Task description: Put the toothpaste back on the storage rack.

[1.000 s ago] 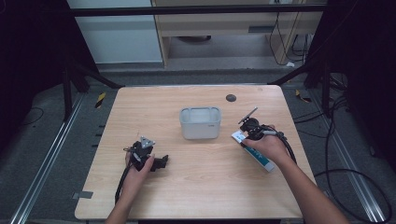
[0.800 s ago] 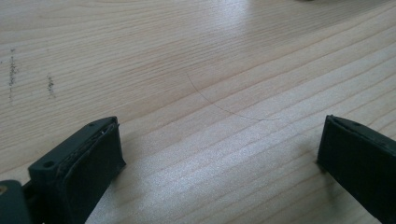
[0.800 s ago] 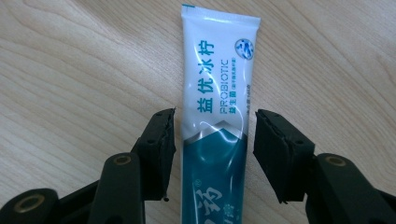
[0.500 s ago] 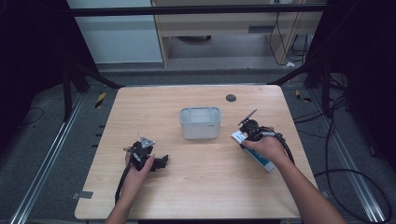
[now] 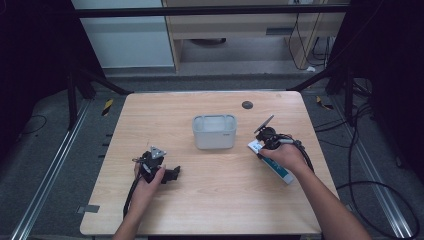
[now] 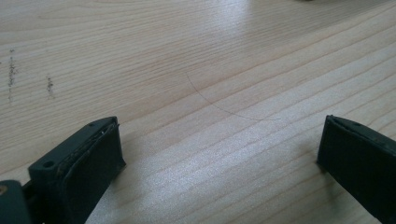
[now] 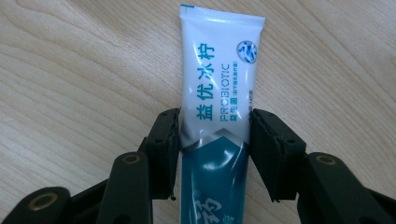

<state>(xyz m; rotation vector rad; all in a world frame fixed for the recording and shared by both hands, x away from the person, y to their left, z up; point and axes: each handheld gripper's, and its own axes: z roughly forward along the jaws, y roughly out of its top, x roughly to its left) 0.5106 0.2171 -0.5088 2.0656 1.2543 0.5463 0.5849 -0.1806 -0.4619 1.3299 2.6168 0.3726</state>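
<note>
Toothpaste tube (image 7: 219, 88) flat on the counter (image 5: 210, 200), right of the grey bin (image 5: 214, 131), right tongs (image 7: 214, 140) just closing, pads against both its edges; left tongs (image 6: 219, 154) gaping over bare wood; small dark disc (image 5: 247, 104) beyond bin.

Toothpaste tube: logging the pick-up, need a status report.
Right gripper closing, fingers at both sides of the toothpaste tube, flat on the table. Left gripper open. Nothing in the way.

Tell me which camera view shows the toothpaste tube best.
The right gripper view: the toothpaste tube lies flat on the table, its print legible, between the right gripper, whose jaws have just been closing on it. The high view shows it small, partly under the hand.
</note>
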